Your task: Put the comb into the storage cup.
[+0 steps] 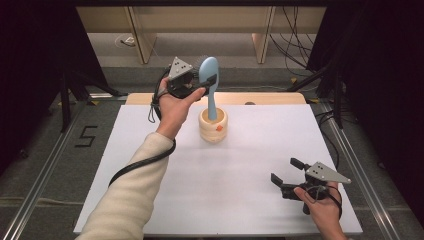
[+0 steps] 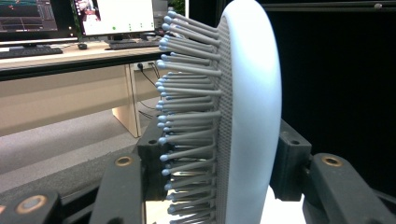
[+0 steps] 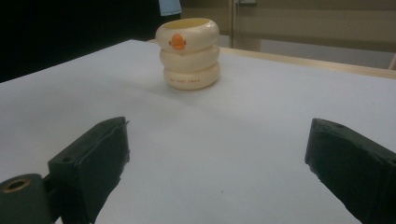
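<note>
Hairbrush: a pale blue hairbrush stands upright, handle down in the cream holder, head up above it.
Left claw: the left claw is clenched on the brush head, one jaw on the bristle side, one on the smooth back.
Left gripper view: close up, the hairbrush shows grey bristles with blue tips pointing left, the rounded back to the right; desks with monitors lie behind.
Holder: in the high view it sits toward the far middle of the white worktop; the right gripper view shows the cream holder as three stacked rings with an orange mark on the top ring.
Right claw: the right claw rests low at the near right of the worktop, jaws spread wide and holding nothing, well apart from the holder.
Right gripper view: bare white worktop shows between its jaws.
</note>
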Demonstrator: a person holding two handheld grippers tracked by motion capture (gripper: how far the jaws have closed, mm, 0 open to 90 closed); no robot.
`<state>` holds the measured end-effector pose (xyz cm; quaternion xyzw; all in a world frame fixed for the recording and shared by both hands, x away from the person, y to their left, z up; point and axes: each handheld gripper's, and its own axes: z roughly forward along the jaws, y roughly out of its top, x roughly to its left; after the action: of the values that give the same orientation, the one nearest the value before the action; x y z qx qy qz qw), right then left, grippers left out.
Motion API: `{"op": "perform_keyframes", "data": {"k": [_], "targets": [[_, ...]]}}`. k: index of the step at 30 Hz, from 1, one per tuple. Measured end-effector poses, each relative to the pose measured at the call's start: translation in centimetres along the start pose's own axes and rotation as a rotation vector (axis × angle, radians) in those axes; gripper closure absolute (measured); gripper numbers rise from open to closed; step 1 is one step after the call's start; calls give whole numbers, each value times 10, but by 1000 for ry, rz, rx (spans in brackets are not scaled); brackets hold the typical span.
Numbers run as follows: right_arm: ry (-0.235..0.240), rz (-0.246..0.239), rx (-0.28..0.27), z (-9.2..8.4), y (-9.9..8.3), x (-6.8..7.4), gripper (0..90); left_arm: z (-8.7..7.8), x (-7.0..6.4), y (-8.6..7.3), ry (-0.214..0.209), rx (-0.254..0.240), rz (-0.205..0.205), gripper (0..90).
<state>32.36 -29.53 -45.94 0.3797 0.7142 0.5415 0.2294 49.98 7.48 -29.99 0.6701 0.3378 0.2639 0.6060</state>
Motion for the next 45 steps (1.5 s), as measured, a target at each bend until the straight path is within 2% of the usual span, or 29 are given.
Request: {"op": "perform_keyframes", "data": {"k": [45], "targets": [[9,-3,4,1,0,0,73,13,2,-3,2,15,11,494]]}}
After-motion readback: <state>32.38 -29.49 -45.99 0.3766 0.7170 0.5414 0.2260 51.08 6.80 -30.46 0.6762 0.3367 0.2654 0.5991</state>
